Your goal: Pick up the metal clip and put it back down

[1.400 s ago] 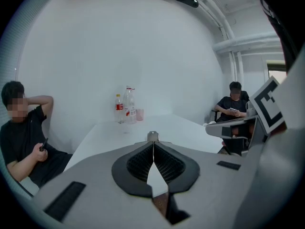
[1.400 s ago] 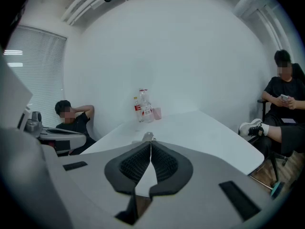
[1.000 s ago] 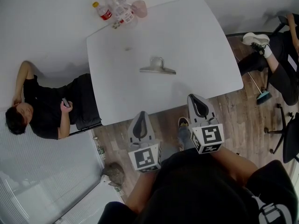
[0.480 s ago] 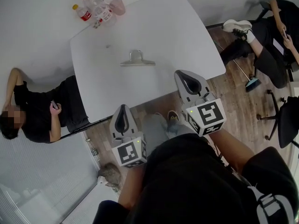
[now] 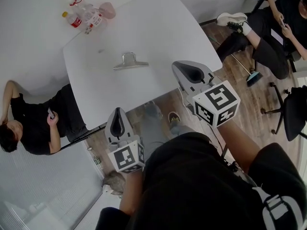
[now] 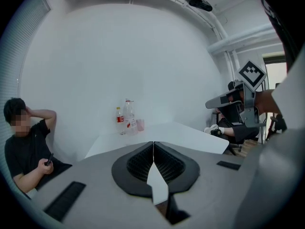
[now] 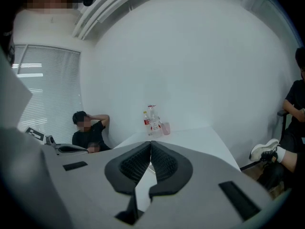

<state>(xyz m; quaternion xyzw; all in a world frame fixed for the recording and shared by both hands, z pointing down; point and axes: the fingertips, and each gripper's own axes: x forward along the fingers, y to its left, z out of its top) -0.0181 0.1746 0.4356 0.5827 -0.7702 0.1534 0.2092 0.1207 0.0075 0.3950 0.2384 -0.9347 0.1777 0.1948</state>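
A metal clip point(image 5: 129, 62) with a wire loop handle lies flat on the white table point(image 5: 158, 37), around its middle. My left gripper point(image 5: 116, 120) hangs below the table's near edge, over the floor, shut and empty. My right gripper point(image 5: 188, 72) is raised at the table's near right edge, to the right of the clip and apart from it, also shut with nothing in it. In the left gripper view the jaws point(image 6: 153, 144) meet at their tips; the right gripper point(image 6: 224, 100) shows at the right. In the right gripper view the jaws point(image 7: 151, 145) touch too, and the clip is hidden behind them.
Plastic bottles point(image 5: 86, 18) and a pink cup point(image 5: 107, 10) stand at the table's far left corner. A person in black point(image 5: 33, 128) sits against the wall at the left. Another person's legs point(image 5: 259, 32) and an office chair point(image 5: 292, 114) are at the right.
The view has swung, so table and clip sit further up and left in the picture. My right gripper has risen toward the camera; the left has dropped back from the table edge.
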